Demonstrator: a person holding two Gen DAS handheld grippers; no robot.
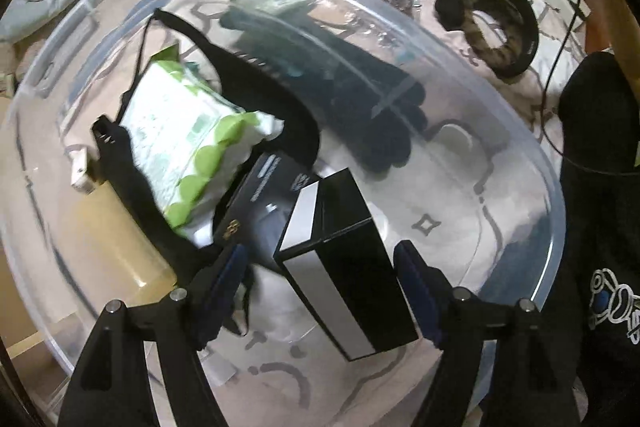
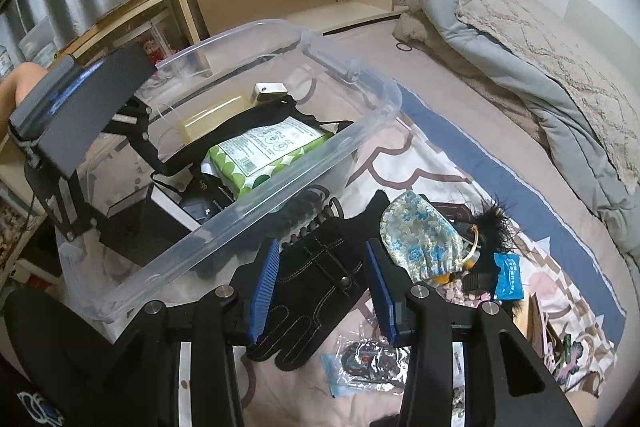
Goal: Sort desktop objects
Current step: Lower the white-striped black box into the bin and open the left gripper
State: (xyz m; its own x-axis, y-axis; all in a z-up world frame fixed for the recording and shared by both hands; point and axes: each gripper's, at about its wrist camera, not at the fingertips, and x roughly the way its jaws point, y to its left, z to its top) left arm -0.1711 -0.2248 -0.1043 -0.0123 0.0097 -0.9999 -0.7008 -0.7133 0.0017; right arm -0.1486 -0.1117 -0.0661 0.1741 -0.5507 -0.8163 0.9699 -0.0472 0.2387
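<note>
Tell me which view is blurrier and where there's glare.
Left wrist view: motion-smeared, worst on the wipes pack; white glare streaks along the clear bin's wall. Right wrist view: sharper, evenly lit, the glove stitching crisp; both bend at the fisheye edges.

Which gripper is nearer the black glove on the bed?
Right. The right gripper hangs directly over the black glove, its open fingers either side. The left gripper is over the clear bin, above a black box.

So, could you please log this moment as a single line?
left gripper: jaws open over black-and-silver box in clear bin | right gripper: jaws open astride black glove on bed
</note>
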